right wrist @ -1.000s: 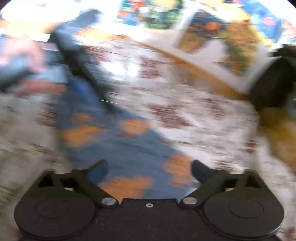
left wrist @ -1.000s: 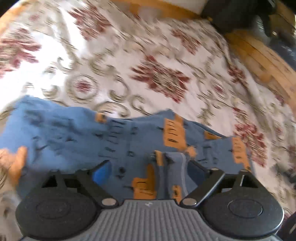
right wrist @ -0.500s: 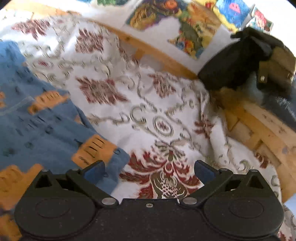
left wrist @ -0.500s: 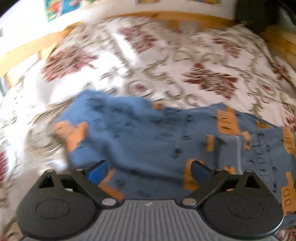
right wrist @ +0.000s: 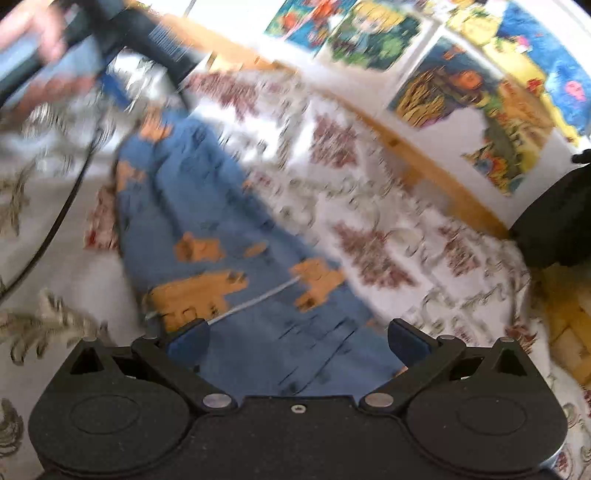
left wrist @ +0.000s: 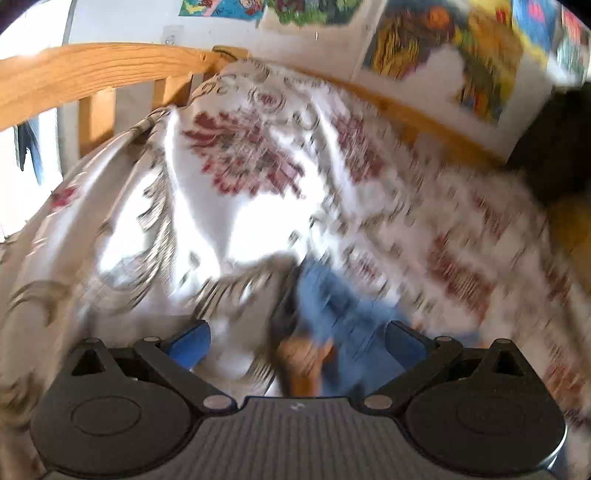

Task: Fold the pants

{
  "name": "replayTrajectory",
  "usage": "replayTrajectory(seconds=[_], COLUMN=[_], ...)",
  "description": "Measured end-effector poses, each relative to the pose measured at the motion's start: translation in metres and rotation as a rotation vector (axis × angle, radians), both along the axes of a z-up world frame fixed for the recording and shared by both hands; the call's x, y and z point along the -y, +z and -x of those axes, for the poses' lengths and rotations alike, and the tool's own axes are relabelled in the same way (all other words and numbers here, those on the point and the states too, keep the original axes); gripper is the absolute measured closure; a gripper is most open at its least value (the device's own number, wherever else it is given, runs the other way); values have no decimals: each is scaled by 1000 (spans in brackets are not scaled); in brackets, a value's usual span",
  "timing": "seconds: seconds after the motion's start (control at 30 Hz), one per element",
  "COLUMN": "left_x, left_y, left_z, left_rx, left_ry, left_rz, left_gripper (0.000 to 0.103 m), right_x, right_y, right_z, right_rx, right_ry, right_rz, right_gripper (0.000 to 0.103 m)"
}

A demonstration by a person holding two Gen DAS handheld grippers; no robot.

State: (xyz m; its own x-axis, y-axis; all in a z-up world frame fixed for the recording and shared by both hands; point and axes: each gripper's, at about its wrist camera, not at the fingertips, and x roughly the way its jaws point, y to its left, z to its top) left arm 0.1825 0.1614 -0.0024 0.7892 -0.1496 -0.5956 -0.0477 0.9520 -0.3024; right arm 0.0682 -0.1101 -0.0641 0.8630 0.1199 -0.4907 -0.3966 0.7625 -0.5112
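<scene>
- Left wrist view: only a blurred end of the pants [left wrist: 340, 314] shows, blue with an orange patch, lying on the bedspread [left wrist: 240, 177] just ahead of the left gripper [left wrist: 295, 343]. The cloth narrows away from the camera; its long axis cannot be read through the blur.
- A raised fold of bedspread sits just left of the pants. Beyond it the cover runs bare to the wooden rail [left wrist: 92, 74] at the far left corner and to the bed's far edge under the posters [left wrist: 443, 48]. A dark bag [left wrist: 554, 147] stands at the right edge.
- The left gripper's blue fingers [left wrist: 188, 345] are spread wide and grip nothing; the pants end lies between them, nearer the right one. Contact cannot be told.
- Right wrist view: the pants [right wrist: 221, 229] lie flat as a long strip, the wide end at the right gripper [right wrist: 295, 343], the narrow end toward the far left, where the left gripper [right wrist: 155, 33] and a hand [right wrist: 40, 33] show, blurred.
- Bare bedspread [right wrist: 388, 221] lies on both sides of the strip; the far edge, posters [right wrist: 480, 92] and bag [right wrist: 554, 221] are to the right.
- The right gripper's fingers [right wrist: 186, 341] stand wide apart over the wide end, clamping nothing.
</scene>
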Motion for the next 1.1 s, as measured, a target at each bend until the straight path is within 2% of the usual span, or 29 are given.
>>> replayTrajectory(seconds=[0.07,0.37,0.43,0.57,0.67,0.73,0.8,0.83,0.93,1.1], left_x=[-2,-1,-2,-3,-3,-4,-5,-7,-8,-5], left_y=[-2,-13,-13,-13,-13,-14,-14,-14,-15,-11], left_z=[-9,-16,-15,-15,-15,-16,-17,-17,-18,-14], left_rx=[35,14,9,-3,-15,-29,-40,-44,-50,-37], left_ry=[-30,-58,-56,-48,-44,-34,-22,-20,-13,-11], left_rz=[42,35,33,33,32,19,13,14,22,27], left_gripper=[1,5,15,23,37,54,63,73,80,84], right_x=[-4,9,10,11,11,10,10,10,9,9], right_y=[-11,-18,-19,-18,-18,-18,-18,-18,-18,-18], right_z=[-1,-3,-3,-4,-4,-3,-3,-3,-2,-2], right_rx=[-6,-4,-10,-14,-12,-10,-10,-9,-4,-4], right_ry=[-20,-79,-80,-80,-80,-80,-80,-80,-79,-77], right_rz=[11,-116,-126,-131,-127,-124,-123,-121,-117,-116], right_gripper=[1,1,1,1,1,1,1,1,1,1])
